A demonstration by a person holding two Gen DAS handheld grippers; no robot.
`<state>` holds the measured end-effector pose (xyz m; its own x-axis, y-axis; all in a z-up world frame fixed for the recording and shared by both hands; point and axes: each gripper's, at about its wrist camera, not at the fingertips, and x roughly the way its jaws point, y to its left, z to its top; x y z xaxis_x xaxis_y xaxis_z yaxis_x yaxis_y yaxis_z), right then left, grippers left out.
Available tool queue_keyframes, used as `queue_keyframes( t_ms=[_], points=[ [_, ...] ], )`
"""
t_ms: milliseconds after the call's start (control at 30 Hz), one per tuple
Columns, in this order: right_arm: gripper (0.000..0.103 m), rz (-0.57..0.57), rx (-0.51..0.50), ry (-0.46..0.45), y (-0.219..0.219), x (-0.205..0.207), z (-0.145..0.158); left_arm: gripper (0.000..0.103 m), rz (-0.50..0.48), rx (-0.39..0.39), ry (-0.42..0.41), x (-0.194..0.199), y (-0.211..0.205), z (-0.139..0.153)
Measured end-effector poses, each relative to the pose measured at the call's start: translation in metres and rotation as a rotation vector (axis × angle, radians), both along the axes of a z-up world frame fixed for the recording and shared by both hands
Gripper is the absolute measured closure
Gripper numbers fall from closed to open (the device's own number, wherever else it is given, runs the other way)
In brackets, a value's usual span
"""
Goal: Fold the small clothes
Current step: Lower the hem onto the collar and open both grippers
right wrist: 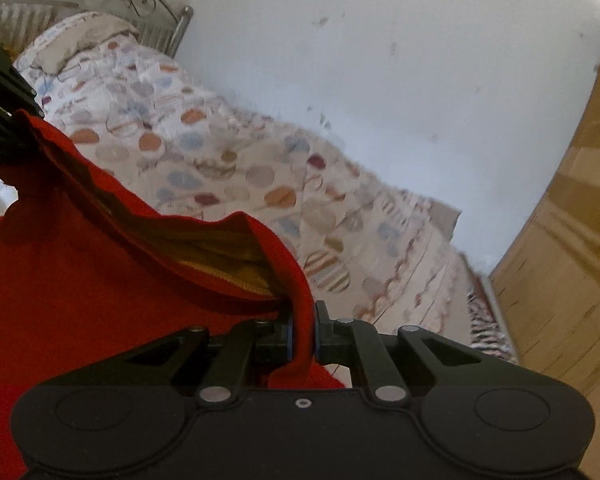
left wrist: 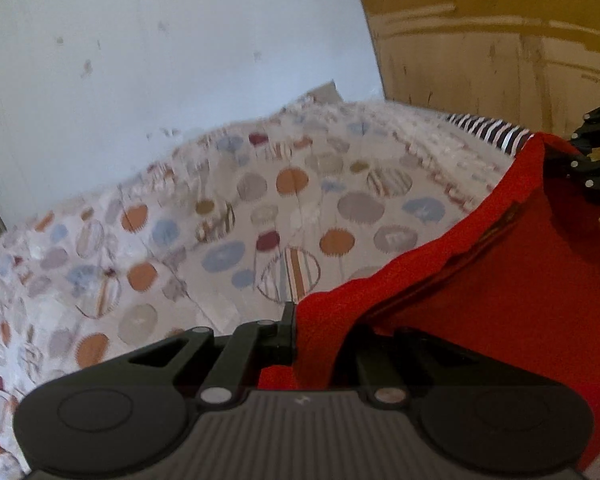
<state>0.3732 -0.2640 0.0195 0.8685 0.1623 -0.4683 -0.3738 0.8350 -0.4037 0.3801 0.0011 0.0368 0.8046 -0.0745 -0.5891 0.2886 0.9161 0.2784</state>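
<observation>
The red garment [left wrist: 480, 292] hangs stretched above a bed whose bedspread [left wrist: 228, 216] is printed with circles, beside a pale wall [left wrist: 160, 40] and a wooden wardrobe [left wrist: 480, 40]. Its long upper edge runs from the left gripper [left wrist: 296, 332] to the right gripper [right wrist: 304, 332], each with jaws pinched on a corner.

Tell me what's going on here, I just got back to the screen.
Both tongs are shut on one red garment, holding it up over a bed with a spotted bedspread. The left tongs pinch one part of its edge and the right tongs pinch another, so the cloth hangs stretched between them. A yellowish lining shows inside the opening. Nothing looks folded yet. A wooden wardrobe stands beside the bed.
</observation>
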Motion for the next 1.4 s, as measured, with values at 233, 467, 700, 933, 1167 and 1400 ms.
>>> queue_keyframes(
  t_ms=[233,467,700,933,1167,1400],
  points=[
    [0.093,-0.003,-0.007,0.08,0.007,0.042,-0.037,0.097,0.03,-0.055,0.13,0.045,0.011,-0.042],
    [0.09,-0.006,0.024,0.137,0.001,0.06,-0.059,0.096,0.028,-0.072,0.178,0.057,0.016,-0.063],
    [0.072,-0.003,0.065,0.147,-0.009,0.06,-0.061,0.081,0.02,-0.091,0.2,0.059,0.021,-0.057],
    [0.031,-0.022,0.144,0.156,-0.026,0.054,-0.045,0.048,0.048,-0.098,0.212,0.06,0.03,-0.043],
    [0.01,-0.049,0.197,0.149,-0.046,0.041,-0.029,0.015,0.112,-0.091,0.23,0.067,0.04,-0.029],
    [0.001,0.065,0.169,0.183,-0.054,0.006,-0.027,0.005,0.162,-0.111,0.287,0.075,0.053,-0.028]
  ],
)
